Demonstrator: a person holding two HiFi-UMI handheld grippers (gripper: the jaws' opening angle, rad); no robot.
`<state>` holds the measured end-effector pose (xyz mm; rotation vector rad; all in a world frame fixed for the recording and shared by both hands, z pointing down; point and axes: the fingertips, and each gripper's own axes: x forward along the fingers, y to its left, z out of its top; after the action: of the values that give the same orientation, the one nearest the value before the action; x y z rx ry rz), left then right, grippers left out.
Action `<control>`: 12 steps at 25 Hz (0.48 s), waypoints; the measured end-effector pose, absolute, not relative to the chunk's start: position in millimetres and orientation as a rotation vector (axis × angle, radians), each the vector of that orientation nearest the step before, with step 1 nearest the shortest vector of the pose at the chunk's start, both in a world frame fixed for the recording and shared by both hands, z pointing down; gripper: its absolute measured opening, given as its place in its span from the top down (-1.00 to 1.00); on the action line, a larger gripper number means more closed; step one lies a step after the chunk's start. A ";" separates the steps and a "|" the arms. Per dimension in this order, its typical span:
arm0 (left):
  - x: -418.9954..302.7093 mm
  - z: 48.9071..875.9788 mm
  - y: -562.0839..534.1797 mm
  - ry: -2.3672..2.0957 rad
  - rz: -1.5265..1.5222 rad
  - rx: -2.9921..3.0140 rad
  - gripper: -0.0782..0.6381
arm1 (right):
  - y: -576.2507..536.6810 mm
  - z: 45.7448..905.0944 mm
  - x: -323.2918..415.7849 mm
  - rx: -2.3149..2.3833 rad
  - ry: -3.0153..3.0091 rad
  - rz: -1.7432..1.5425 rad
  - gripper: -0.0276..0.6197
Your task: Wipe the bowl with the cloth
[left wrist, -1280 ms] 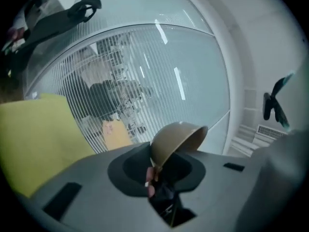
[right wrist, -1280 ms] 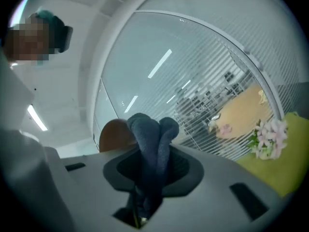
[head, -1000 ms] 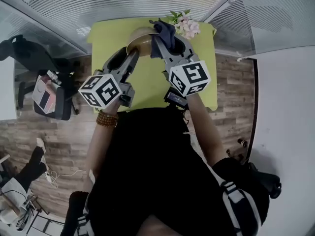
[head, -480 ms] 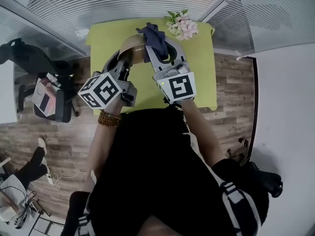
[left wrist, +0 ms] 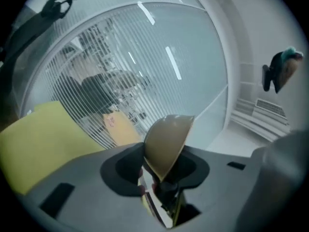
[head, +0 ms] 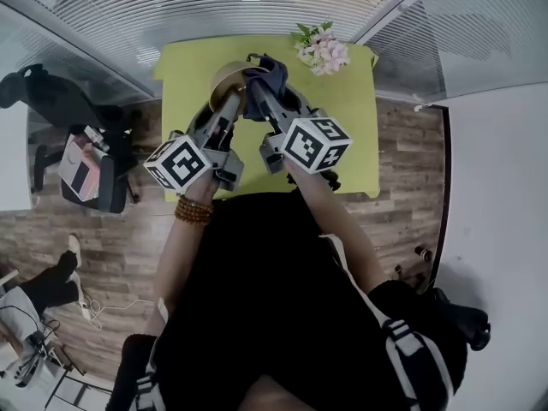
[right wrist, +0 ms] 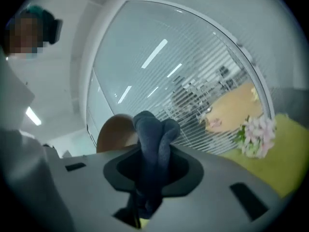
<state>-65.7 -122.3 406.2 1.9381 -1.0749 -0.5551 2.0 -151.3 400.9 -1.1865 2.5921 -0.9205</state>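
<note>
Wood-plank floor surrounds the lime-green counter in the head view, and slatted blinds run along its far side. A bunch of pink flowers lies at the counter's far right corner. You hold both tools out over the counter, side by side. Your left tongs reach up to the tan bowl, and your right tongs carry the dark blue cloth. The cloth sits just beside the bowl on its right, at its rim. Whether the two touch cannot be told from here. A bead bracelet is on your left wrist.

In the left gripper view, your left tongs are clenched on the bowl, though their jaws have just been easing apart. The bowl stands on edge between them, gripped at its lower rim and tipped, its rounded side to the left. A strip of the counter shows at the left.

In the right gripper view, your right tongs are clenched on the cloth and have just tightened a little. The cloth rises from between the jaws in a bunched fold. The bowl shows just behind the cloth on its left, and the flowers lie on the counter at the right.
</note>
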 end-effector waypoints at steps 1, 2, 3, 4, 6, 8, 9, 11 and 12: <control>-64.4 405.3 -120.2 -1.068 -0.508 1.974 0.38 | -153.3 398.5 6.5 -1.256 2.683 -0.769 0.68; -67.5 404.0 -119.0 -1.105 -0.454 2.003 0.35 | -153.8 393.3 10.6 -1.336 2.789 -0.550 0.68; -73.2 403.1 -119.1 -1.184 -0.374 2.042 0.35 | -152.2 386.2 12.3 -1.406 2.897 -0.276 0.68; -78.4 404.0 -120.0 -1.283 -0.254 2.100 0.34 | -148.4 378.6 10.8 -1.450 2.990 0.025 0.66; -82.4 411.0 -121.9 -1.455 0.051 2.233 0.38 | -137.2 367.7 -0.5 -1.464 3.108 0.596 0.66; -79.4 418.0 -121.3 -1.477 0.190 2.271 0.66 | -126.7 361.7 -13.7 -1.442 3.111 0.985 0.65; -77.6 418.8 -120.6 -1.423 0.125 2.232 0.67 | -123.5 357.5 -17.3 -1.443 3.079 1.076 0.66; -75.7 414.6 -119.8 -1.275 -0.112 2.108 0.69 | -121.0 345.9 -18.8 -1.465 2.996 1.057 0.67; -75.6 411.0 -119.4 -1.231 -0.202 2.069 0.69 | -120.7 341.0 -18.5 -1.480 2.956 0.992 0.67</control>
<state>-75.6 -119.4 411.0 2.0689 -1.2309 -0.2020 -18.5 -120.7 341.0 -1.4800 2.9562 0.9924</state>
